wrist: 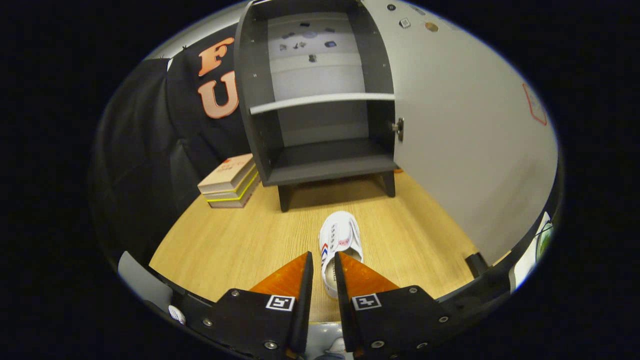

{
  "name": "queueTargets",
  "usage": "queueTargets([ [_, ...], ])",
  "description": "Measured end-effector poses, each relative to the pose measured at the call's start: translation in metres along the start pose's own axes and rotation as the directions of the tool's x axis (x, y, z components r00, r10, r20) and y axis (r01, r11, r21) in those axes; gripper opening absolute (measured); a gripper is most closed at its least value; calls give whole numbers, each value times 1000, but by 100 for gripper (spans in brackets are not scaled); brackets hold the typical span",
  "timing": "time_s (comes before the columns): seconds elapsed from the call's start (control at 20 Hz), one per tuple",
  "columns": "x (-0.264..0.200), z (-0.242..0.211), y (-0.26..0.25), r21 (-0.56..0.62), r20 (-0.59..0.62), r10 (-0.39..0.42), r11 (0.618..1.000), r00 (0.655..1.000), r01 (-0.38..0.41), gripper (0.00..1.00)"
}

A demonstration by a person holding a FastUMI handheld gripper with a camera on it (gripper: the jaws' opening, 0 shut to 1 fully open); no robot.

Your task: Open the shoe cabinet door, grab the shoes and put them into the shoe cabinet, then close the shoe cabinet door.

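Note:
A white shoe (341, 236) with red and blue side stripes points toe-first toward the cabinet, over the wooden floor (240, 240). My gripper (323, 256) is shut on the shoe, its two fingers pinching the shoe's side wall near the heel. Beyond the shoe the dark grey shoe cabinet (320, 165) stands open, with a bare bottom compartment and a light-edged shelf (322, 101) above it. Its large grey door (465, 135) is swung wide to the right of the fingers. I cannot tell whether the shoe rests on the floor or hangs above it.
A stack of books (231, 181) lies on the floor left of the cabinet, against the black cloth wall (145, 135). The cabinet stands on short legs (285, 198). A bare strip of floor runs between the shoe and the cabinet.

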State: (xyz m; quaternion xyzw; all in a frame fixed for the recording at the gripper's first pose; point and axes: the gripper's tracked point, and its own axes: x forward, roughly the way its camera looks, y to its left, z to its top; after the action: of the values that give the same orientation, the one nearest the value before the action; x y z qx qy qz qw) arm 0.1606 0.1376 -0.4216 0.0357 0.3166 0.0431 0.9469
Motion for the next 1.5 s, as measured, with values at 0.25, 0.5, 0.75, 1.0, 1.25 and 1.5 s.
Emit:
queueTargets([
  [0.25,46,-43,1,22,-118,23,1000,993,-21,28],
  [0.5,77,-52,-5,49,-167,5,999,986,3,28],
  [0.75,102,-58,-8,71,-222,18,997,975,-2,28],
  [1.0,105,-43,-8,86,-165,29,996,986,-15,3],
  [1.25,84,-16,-6,75,-90,41,997,995,-34,0],
  [1.5,21,45,0,24,7,86,996,996,-86,0],
])
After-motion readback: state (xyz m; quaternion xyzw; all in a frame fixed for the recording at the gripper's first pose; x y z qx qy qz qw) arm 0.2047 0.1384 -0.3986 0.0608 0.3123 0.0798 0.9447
